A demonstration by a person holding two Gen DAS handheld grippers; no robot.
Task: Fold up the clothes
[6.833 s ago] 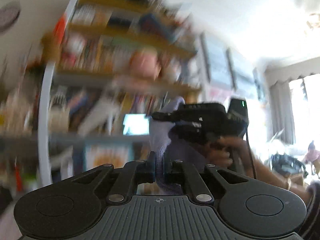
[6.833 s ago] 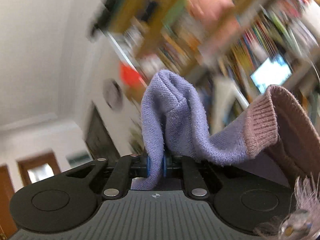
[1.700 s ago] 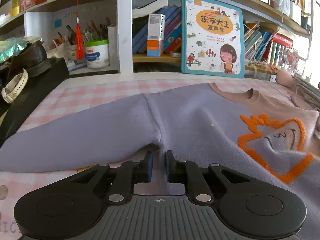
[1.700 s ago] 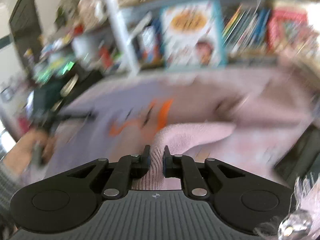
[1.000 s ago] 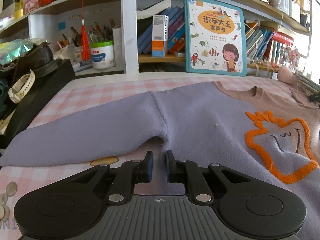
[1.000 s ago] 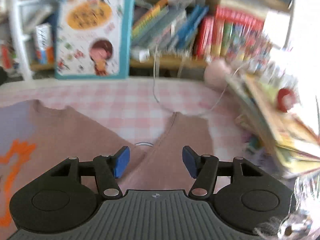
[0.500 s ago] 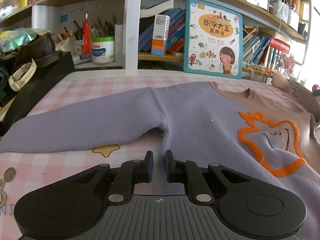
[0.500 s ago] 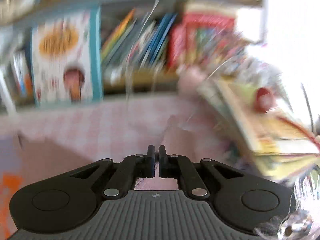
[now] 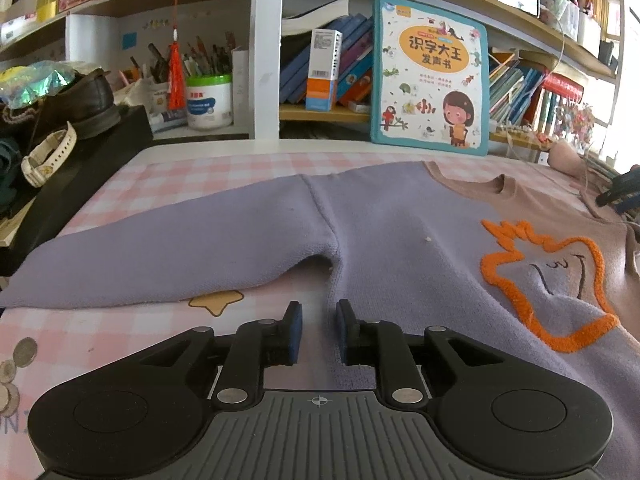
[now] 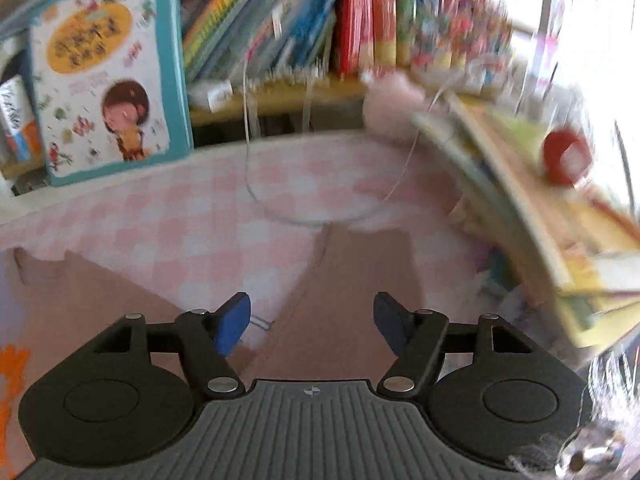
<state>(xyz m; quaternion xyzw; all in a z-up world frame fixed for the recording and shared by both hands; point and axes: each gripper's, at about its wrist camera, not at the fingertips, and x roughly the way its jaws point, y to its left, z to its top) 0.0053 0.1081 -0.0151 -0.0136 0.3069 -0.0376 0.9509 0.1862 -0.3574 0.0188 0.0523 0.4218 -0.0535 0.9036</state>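
Note:
A lilac and pinkish-brown sweater [image 9: 400, 232] with an orange outline figure [image 9: 548, 280] lies flat on the pink checked tablecloth [image 9: 120, 340]. Its lilac sleeve [image 9: 180, 256] stretches out to the left. My left gripper [image 9: 318, 316] hovers low at the sweater's side edge below the armpit. Its jaws are opening, with a narrow gap and the pads not pressing on cloth. My right gripper [image 10: 312, 312] is over the brown sleeve [image 10: 360, 280]. Its jaws are opening wide, and the sleeve lies flat under the gap, not gripped.
A picture book [image 9: 430, 76] leans on the shelf behind the table. A black box [image 9: 80, 160] with a shoe and a watch stands at the left. A leaning stack of books [image 10: 540, 220], a thin cable [image 10: 280, 212] and a pink plush ball [image 10: 392, 104] crowd the right side.
The sweater, held up in both grippers earlier, now lies spread on the table. The left jaws have parted slightly. The right jaws, shut half a second ago, now stand wide over the sleeve.

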